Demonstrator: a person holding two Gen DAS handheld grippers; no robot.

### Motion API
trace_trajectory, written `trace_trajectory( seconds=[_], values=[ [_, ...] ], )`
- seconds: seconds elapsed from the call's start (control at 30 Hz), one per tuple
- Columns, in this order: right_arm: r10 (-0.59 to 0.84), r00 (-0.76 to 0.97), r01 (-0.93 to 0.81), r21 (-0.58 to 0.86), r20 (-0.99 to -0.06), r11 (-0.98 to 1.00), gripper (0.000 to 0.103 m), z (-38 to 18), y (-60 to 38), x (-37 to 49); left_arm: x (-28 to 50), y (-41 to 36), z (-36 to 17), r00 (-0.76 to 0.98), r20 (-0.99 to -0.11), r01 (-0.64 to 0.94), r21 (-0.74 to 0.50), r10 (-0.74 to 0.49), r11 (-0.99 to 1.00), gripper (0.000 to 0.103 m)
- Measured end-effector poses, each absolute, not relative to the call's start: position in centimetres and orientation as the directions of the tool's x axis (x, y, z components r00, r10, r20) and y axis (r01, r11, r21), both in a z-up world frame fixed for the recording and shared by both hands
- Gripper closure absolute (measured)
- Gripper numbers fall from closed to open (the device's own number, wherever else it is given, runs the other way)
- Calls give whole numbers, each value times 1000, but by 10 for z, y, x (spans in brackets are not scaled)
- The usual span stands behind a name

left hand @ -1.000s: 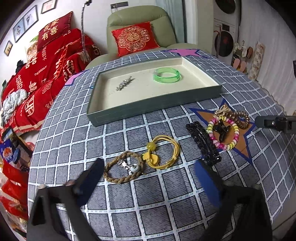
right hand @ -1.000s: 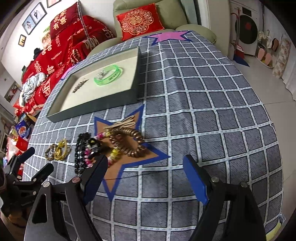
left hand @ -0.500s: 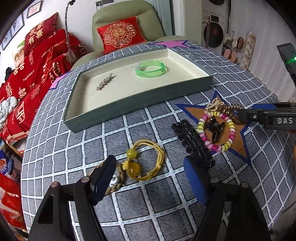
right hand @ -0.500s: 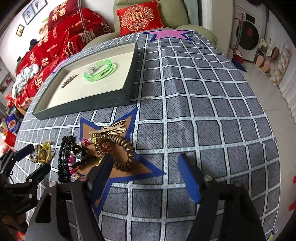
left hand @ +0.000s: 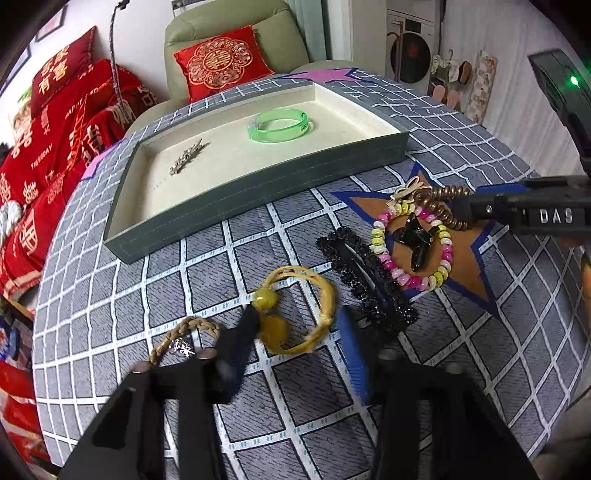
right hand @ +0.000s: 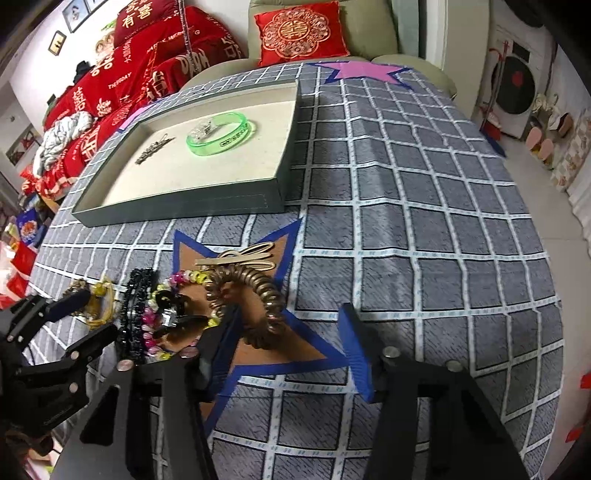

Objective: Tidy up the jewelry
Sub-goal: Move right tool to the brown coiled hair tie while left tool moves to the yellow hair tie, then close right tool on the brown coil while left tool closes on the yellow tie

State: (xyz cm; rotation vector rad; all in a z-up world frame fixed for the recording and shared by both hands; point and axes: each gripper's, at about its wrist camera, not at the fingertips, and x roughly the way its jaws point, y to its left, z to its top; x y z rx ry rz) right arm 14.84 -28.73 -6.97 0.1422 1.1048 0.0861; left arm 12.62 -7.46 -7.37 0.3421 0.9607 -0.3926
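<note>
A grey checked tablecloth (right hand: 424,192) with white grid lines covers the table. A pink star (right hand: 364,72) with a blue border lies on the cloth at its far edge. Beyond that edge stands an olive-green armchair (left hand: 236,33) with a red embroidered cushion (left hand: 218,64) propped on its seat. To the left, red bedding (right hand: 122,81) with gold characters is heaped up, and a grey-white bundle (right hand: 61,138), perhaps knitted fabric, rests on it. At the far right stands a washing machine (right hand: 515,94), with slippers (right hand: 543,144) on the floor beside it.
</note>
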Motion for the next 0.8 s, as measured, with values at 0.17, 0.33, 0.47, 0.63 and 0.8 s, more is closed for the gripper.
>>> trace_trajectory(
  seconds=[0.17,0.33,0.47,0.63,0.8],
  values=[
    [203,430,-9,221,-880,975,81,-69,-287,153,128,-69,-71,512,-840,465,93,-182,880,76],
    [186,432,1,207,-883,978,91,-70,-284,148,127,-61,-65,504,-835,444,32,-220,895,88],
    [200,452,22,236,-869,972,91,-65,-290,139,123,-58,-58,516,-822,439,12,-241,898,88],
    [224,477,36,273,-850,961,91,-53,-297,130,120,-50,-46,524,-805,424,-36,-277,905,88],
    [248,496,33,304,-832,952,91,-40,-300,121,116,-42,-34,537,-790,409,-64,-297,910,88]
  ],
)
